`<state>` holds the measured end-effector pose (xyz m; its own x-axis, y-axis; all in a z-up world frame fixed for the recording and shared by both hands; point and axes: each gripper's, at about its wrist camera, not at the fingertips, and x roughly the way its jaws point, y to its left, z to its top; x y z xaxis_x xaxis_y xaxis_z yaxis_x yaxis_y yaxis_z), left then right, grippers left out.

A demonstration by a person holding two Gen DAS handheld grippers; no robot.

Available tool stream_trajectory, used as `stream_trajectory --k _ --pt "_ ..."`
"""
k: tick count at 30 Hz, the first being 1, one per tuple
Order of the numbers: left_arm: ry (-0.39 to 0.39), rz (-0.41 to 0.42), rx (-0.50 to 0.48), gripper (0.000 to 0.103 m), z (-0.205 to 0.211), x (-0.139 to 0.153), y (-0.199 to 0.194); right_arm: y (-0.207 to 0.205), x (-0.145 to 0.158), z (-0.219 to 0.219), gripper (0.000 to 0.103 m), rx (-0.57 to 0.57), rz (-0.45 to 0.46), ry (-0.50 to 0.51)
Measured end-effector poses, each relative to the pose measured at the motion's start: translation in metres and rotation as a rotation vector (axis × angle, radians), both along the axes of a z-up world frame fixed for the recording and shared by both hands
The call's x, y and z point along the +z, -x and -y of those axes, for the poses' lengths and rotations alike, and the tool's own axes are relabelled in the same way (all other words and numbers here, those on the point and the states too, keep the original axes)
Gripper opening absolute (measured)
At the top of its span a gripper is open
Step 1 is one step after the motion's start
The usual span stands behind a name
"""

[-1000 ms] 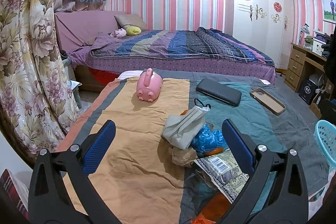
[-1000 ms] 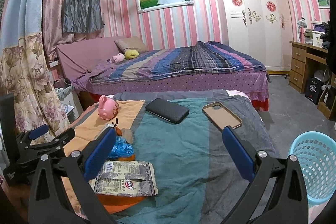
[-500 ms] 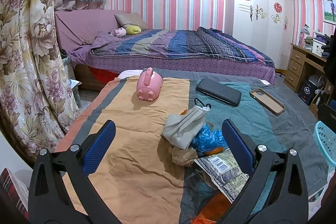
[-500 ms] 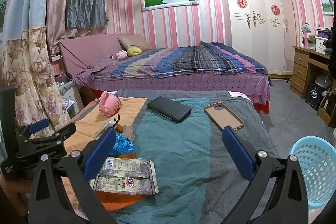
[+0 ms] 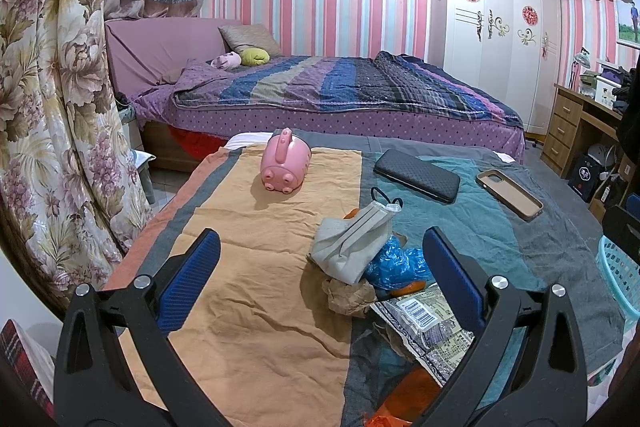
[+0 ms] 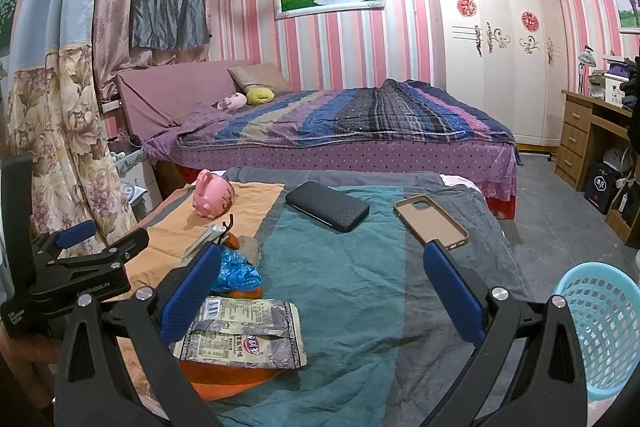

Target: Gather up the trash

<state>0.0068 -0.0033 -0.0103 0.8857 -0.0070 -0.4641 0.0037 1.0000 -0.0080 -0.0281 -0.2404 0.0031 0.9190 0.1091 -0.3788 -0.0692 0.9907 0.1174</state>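
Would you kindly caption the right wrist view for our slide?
Open right tool hovers over bedspread litter: snack wrapper, blue bag; basket waits right.

Blue pads (image 5: 190, 283) line the black left tool (image 5: 320, 287). Between its fingers lie a grey-white face mask (image 5: 352, 243), blue crinkled plastic (image 5: 394, 263) and brown crumpled paper (image 5: 348, 297). Ahead: pink piggy bank (image 5: 285, 167) on orange cloth (image 5: 256, 267); black textured case (image 5: 416, 175) and tan phone case (image 5: 509, 194) on teal cloth (image 6: 340, 279). Right of the right tool (image 6: 322, 287): light-blue lattice basket (image 6: 604, 327).
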Motion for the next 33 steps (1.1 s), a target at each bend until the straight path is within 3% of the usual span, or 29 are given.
stream_trajectory --k 33 --pt "-0.001 -0.005 0.022 0.098 -0.013 0.001 0.0 0.004 -0.003 -0.012 0.099 0.049 -0.004 0.019"
